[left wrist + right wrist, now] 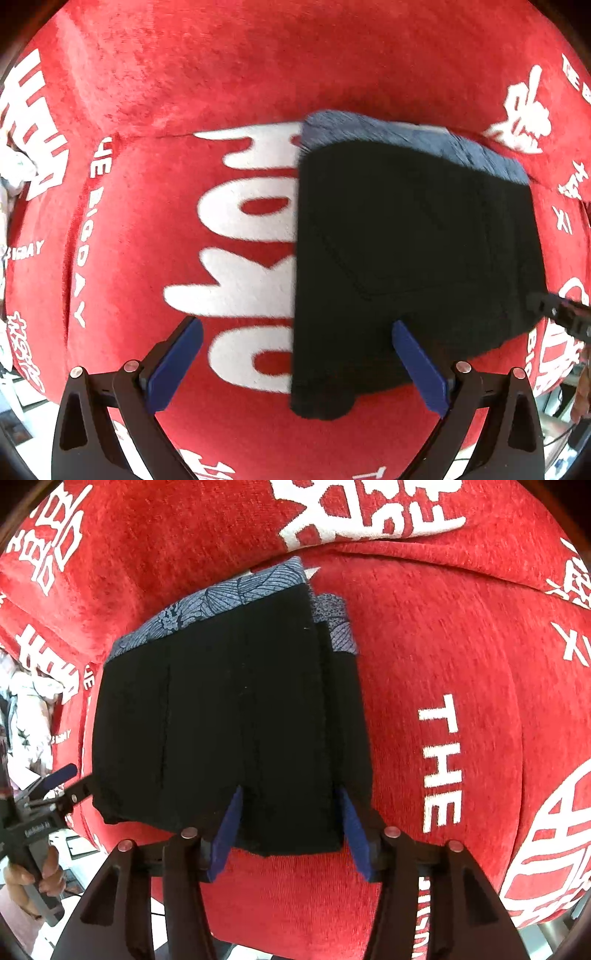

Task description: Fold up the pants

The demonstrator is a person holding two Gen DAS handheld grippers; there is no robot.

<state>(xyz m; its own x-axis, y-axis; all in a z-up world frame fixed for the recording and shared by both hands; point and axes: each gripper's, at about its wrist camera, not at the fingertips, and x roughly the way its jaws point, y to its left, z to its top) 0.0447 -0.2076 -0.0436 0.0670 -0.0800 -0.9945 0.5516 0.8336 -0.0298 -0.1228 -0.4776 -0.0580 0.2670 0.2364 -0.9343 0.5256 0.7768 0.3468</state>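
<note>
The black pants (pixel 410 258) lie folded into a compact block on the red sofa cushion (pixel 184 92), with a blue patterned lining band (pixel 406 138) at the far edge. My left gripper (pixel 299 332) is open, its fingers straddling the block's left near edge. In the right wrist view the pants (pixel 229 720) fill the middle, and my right gripper (pixel 291 801) is open with the near edge of the fold between its blue pads (pixel 227 830). The left gripper (pixel 59 786) shows at the far left of that view, beside the pants.
The sofa cover (pixel 461 664) is red plush with white lettering. A seam runs between seat and back (pixel 147 134). White cloth (pixel 26 709) lies off the cushion's left end. The right gripper's tip (pixel 557 310) shows at the right edge of the left wrist view.
</note>
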